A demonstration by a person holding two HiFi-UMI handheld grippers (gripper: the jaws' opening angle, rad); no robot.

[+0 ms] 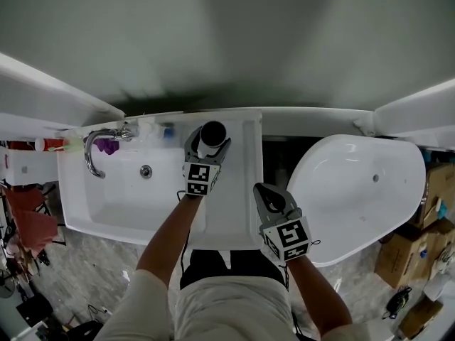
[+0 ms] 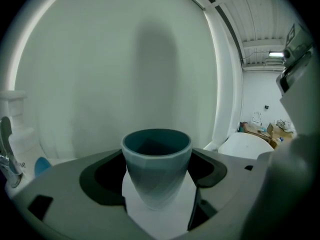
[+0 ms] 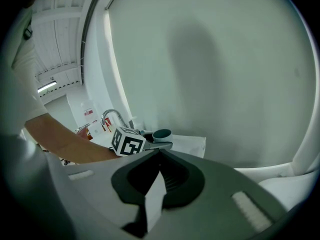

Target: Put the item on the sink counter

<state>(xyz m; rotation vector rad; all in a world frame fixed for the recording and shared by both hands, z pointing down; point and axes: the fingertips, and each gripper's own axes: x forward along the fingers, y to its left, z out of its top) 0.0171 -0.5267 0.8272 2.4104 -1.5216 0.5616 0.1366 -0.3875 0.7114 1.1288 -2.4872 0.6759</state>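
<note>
1. The teal cup [image 2: 156, 164] looks light, rigid and smooth; its wall tapers and could slip, so grip across the wider upper body
2. It is upright at the back of the worktop [image 1: 238, 212], right of the basin [image 1: 128, 197]
3. The left gripper [image 1: 208, 148], forearm stretched forward, has its jaws clasped round the cup; the right gripper [image 1: 271, 203] hangs by the front edge, jaws closed and empty

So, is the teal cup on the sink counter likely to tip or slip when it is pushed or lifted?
The cup narrows toward its base, so a push near the rim would probably tip it. Its faceted, matte-looking wall likely gives a fair grip. It looks empty, so it is probably light.
</note>
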